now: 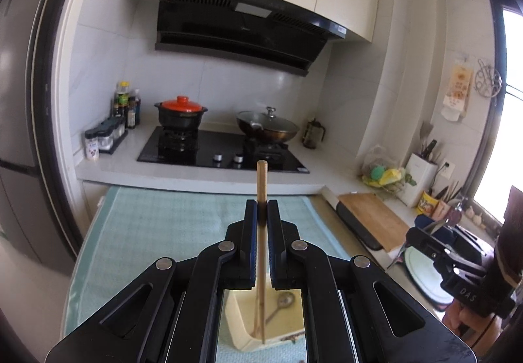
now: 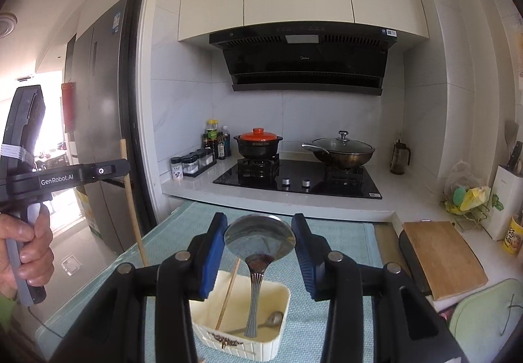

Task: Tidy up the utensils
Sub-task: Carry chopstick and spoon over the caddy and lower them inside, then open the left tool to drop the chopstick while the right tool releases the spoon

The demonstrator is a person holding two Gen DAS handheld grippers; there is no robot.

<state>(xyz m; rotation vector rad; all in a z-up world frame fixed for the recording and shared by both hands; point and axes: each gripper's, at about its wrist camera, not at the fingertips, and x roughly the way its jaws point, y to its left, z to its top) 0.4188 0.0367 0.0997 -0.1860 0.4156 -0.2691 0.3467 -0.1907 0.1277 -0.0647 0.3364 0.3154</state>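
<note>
- The left gripper has its jaws pressed together on a wooden chopstick, which stands upright through them; its top end rises above the jaws and its lower part hangs down toward the cream box below.
- The right gripper pinches a metal spoon by the sides of its bowl, between the blue pads. The bowl is at the top and the handle hangs straight down over the cream box.
- In the right wrist view, the box already contains a smaller spoon lying on its floor and one chopstick leaning on its left side. So this part looks done.
- The box stands on a light green mat on the near table, in front of the stove.
- Both held utensils are above the box and not inside it. From these pictures I cannot tell whether they are going in or coming out.
- I judge the task to be somewhere in the middle: two utensils rest in the box and two are in the grippers, waiting for a final place.
- A person's hand holding the left gripper shows at the left edge of the right wrist view.
</note>
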